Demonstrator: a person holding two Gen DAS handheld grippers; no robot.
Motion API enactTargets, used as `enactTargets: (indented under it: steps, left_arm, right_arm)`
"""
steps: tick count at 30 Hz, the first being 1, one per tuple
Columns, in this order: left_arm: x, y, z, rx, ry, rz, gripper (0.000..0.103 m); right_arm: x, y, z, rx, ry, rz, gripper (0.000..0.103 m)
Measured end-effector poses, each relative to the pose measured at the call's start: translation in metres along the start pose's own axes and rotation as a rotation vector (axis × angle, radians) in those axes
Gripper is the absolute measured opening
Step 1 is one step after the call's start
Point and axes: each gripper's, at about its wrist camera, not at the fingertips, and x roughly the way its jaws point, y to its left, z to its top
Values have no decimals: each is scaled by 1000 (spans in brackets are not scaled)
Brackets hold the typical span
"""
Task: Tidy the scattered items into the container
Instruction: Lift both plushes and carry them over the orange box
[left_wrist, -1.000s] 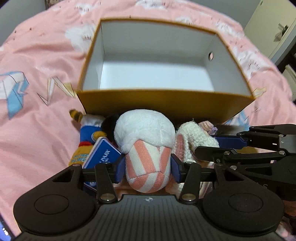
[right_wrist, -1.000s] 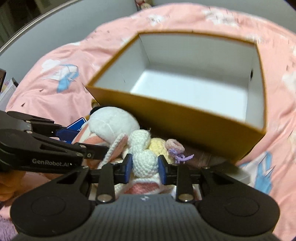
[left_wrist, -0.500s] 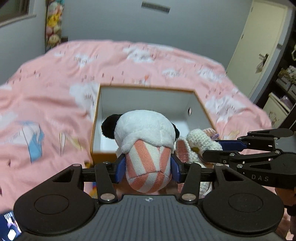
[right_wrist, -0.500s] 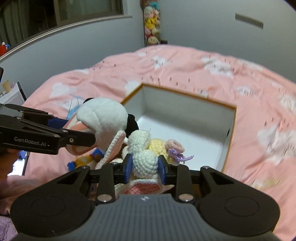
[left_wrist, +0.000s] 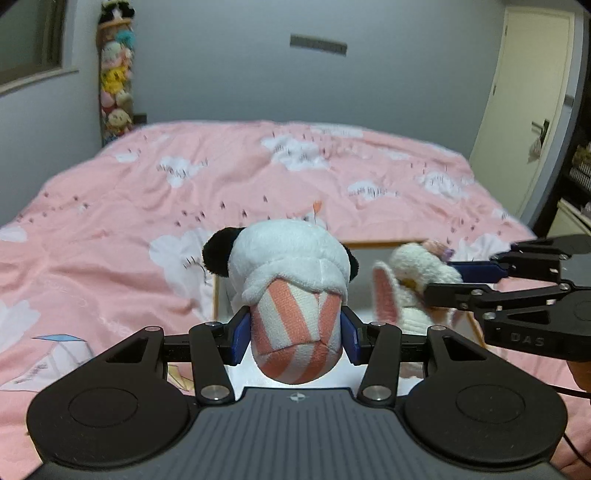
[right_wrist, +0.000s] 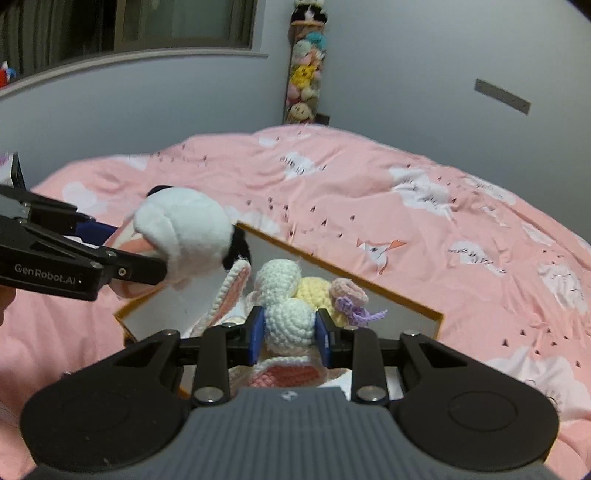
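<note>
My left gripper (left_wrist: 294, 334) is shut on a panda plush (left_wrist: 291, 280) with a pink-and-white striped body and holds it in the air over the open orange-rimmed box (left_wrist: 380, 243). The panda also shows in the right wrist view (right_wrist: 184, 229). My right gripper (right_wrist: 289, 334) is shut on a white crocheted bunny (right_wrist: 288, 317) with pink ears and a yellow and purple trim. It hangs over the box (right_wrist: 332, 267). The bunny also shows at the right of the left wrist view (left_wrist: 413, 280). The box is mostly hidden behind the toys.
A pink bedspread (left_wrist: 184, 192) with white clouds covers the bed around the box. A hanging column of plush toys (left_wrist: 114, 85) is in the far corner. A door (left_wrist: 532, 110) stands at the right. A paper item (left_wrist: 59, 354) lies at the lower left.
Both grippers have lifted their plush toys up from the bed in front of the box and carried them over it. The views now look across the bed to the wall.
</note>
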Motion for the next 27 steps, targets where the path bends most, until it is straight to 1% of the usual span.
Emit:
enactTargets:
  steps: [3, 5, 8, 11, 15, 20, 23, 27]
  left_arm:
    - [28, 0, -6, 9, 68, 3, 57]
    - [48, 0, -11, 8, 140, 28, 57]
    - [69, 3, -20, -4, 235, 34, 57]
    - [84, 4, -28, 15, 304, 78, 57]
    - [95, 5, -33, 45, 365, 107, 57]
    - [105, 7, -42, 80, 421, 152, 58]
    - [109, 6, -43, 89, 435, 148, 59]
    - [106, 9, -42, 97, 440, 129, 61]
  right_arm:
    - [29, -2, -4, -35, 44, 21, 32]
    - [47, -3, -8, -55, 92, 22, 32]
    - [70, -3, -14, -76, 161, 32, 32]
    - [86, -7, -21, -66, 217, 76, 32]
    - [103, -9, -29, -31, 276, 138, 32]
    - [117, -7, -33, 8, 294, 219, 32]
    - [122, -4, -30, 21, 301, 256, 32]
    - [123, -2, -28, 10, 304, 263, 32]
